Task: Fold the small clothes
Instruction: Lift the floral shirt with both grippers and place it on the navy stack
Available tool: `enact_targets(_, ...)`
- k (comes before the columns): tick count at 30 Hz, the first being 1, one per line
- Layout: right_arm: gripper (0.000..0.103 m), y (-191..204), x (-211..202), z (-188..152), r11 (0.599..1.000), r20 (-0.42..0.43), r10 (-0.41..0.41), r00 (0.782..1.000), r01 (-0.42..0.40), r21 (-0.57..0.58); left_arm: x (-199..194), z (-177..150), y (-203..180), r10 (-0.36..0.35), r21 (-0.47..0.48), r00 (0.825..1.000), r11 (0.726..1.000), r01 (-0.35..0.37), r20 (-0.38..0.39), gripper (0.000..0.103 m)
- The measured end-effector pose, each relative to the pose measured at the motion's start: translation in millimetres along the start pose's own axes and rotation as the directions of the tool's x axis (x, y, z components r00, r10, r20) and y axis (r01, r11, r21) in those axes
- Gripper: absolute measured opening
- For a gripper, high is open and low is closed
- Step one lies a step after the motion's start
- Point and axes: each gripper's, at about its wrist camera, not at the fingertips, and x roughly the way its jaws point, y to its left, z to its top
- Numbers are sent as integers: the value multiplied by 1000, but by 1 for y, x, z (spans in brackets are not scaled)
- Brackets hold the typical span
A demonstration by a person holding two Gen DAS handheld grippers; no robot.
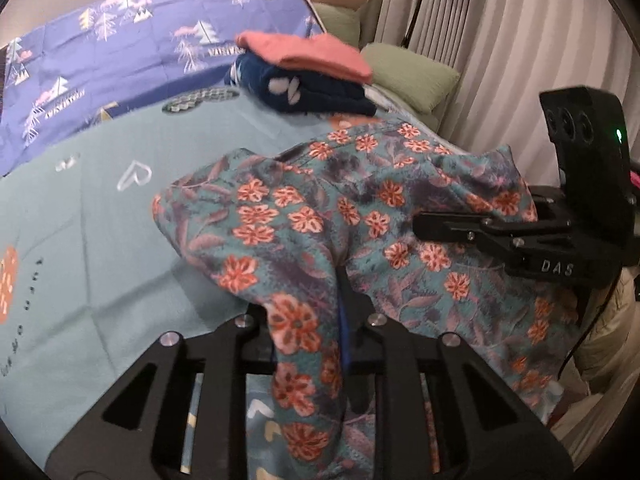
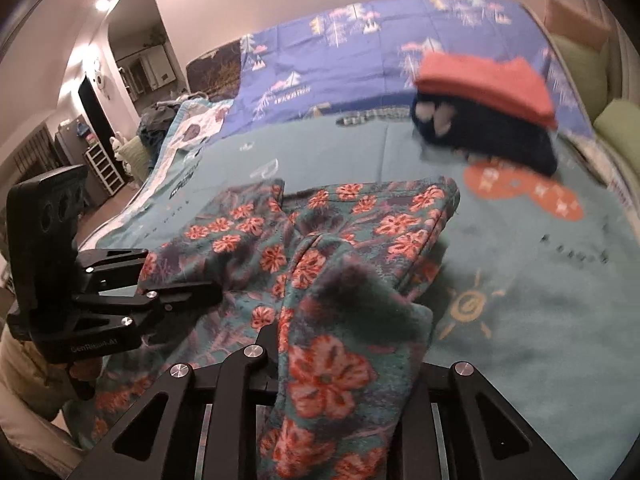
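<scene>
The floral garment is held up off the near part of the teal bedsheet, pinched at one edge by the left gripper and at another by the right gripper. Farther back, folded clothes are stacked.

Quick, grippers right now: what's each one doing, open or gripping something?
Left gripper: closed on the floral garment, one edge pinched and lifted.
Right gripper: closed on the same floral garment, gripping another edge beside it.
</scene>
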Motion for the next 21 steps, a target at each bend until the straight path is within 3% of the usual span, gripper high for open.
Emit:
enact_targets(10,20,30,-72,8,995,176,-70,982,80,-52,-65,17,-28,27,52,989,998,-35,149,22)
enact_targets(15,20,29,-110,22,992,284,-112,952,126,-32,-88,46,-53,37,126,972,990,-67,232,21)
enact_targets(21,20,8,-153,67,983,395,-163,904,181,-8,-98,117,-82,50,216,938,968,-131,342,21)
